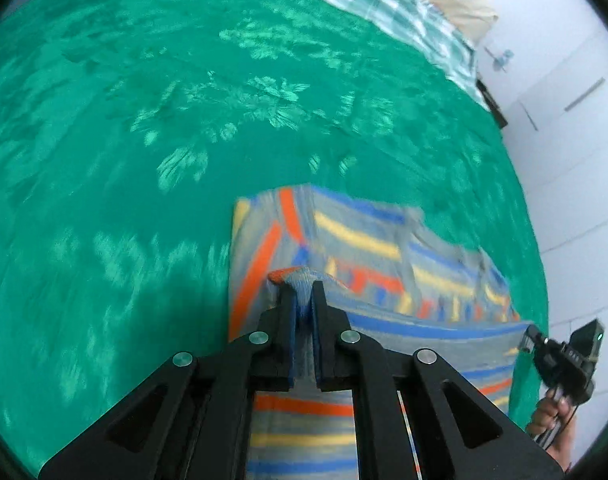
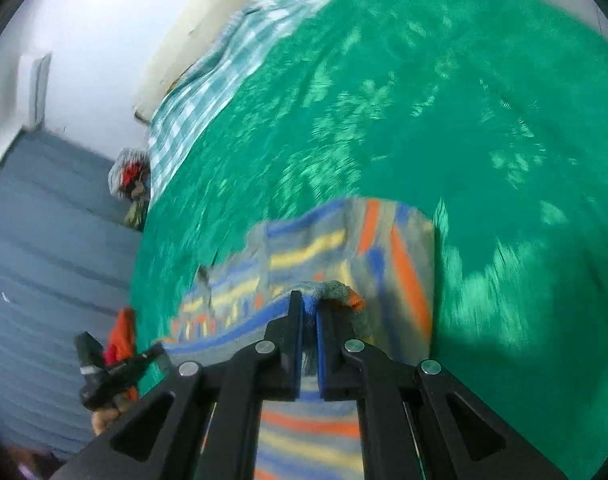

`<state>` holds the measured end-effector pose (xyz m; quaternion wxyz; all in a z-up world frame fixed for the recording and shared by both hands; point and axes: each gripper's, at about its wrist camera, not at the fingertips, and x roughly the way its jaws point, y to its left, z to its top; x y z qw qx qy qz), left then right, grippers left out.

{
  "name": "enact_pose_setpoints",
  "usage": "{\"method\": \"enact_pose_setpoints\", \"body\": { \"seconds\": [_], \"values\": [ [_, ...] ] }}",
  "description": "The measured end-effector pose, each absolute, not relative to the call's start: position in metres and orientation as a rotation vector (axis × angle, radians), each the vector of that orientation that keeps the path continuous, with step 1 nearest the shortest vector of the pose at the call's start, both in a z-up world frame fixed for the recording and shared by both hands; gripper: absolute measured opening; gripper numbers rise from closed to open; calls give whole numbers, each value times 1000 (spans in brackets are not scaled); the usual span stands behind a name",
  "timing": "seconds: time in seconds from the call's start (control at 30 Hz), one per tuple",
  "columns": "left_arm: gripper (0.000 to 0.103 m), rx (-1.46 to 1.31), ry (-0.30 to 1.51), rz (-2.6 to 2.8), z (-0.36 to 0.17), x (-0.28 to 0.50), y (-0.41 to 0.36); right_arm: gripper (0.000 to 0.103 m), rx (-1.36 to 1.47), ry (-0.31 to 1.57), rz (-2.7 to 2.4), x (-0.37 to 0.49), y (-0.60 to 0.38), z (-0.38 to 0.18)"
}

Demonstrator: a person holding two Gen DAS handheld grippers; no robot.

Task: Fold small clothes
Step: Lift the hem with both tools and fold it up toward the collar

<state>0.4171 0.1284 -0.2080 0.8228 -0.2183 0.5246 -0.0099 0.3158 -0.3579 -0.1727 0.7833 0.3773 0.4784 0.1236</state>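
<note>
Both your left gripper and right gripper have jaws pinched on the shirt (striped). Keep that edge tight, lay it flat on the bed.

Both views are bright and evenly lit by soft, diffuse light, with no hard glare. Motion blur smears the green bedspread pattern, worst in the right wrist view, where its pale leaves streak (the floor there is soft too). The striped cloth is also blurred at its edges. The black frame of each hand-held gripper stays sharp, near the lens. A faint shadow lies on the bedspread left of the cloth. Fisheye distortion bends the bed's edges, and dark vignetting rims every corner. The white wall is nearly washed out.
</note>
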Motion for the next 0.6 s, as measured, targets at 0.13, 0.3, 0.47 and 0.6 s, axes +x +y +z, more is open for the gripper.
{"method": "enact_pose_setpoints", "body": {
  "seconds": [0.13, 0.3, 0.47, 0.6],
  "values": [
    [17, -524, 1072, 82, -212, 458, 151, 35, 1017, 969, 191, 343, -384, -211],
    [42, -432, 986, 139, -190, 438, 169, 41, 948, 890, 160, 335, -398, -192],
    [43, -257, 965, -11, -176, 384, 130, 42, 469, 952, 224, 318, -352, -143],
    [64, -63, 992, -158, -192, 373, 65, 41, 190, 1137, 474, 327, -261, -155]
  ]
}}
